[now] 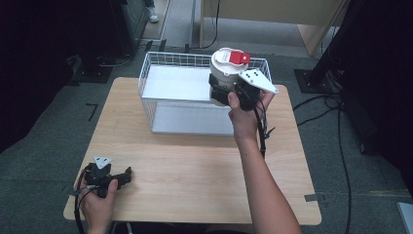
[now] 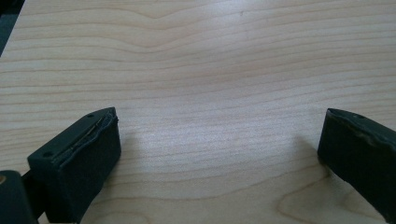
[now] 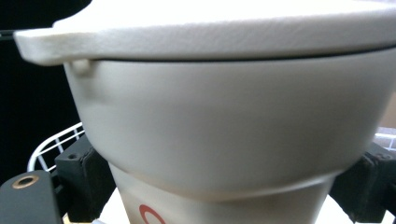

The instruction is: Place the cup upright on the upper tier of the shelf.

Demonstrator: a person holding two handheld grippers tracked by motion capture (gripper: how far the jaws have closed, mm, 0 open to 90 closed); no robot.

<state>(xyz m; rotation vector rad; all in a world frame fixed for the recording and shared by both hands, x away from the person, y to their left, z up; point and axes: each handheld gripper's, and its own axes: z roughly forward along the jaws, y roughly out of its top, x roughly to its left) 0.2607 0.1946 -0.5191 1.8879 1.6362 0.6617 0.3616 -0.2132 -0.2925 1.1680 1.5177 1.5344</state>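
Right gripper (image 1: 221,92) grips white cup (image 1: 225,68), seemingly above basket (image 1: 148,78).

Light wood table (image 1: 195,170), rounded corners, standing on grey carpet (image 1: 44,161). White wire basket (image 1: 160,80) sits on table's far half, directly below raised right gripper (image 1: 221,92). Left gripper (image 1: 122,176) rests on table at near left corner, well apart from basket.

The left gripper (image 2: 219,154) hovers low over the pale wood-grain worktop (image 2: 210,60), its two black jaws spread wide, nothing between them, faint shadows falling beside each pad on the bare surface.
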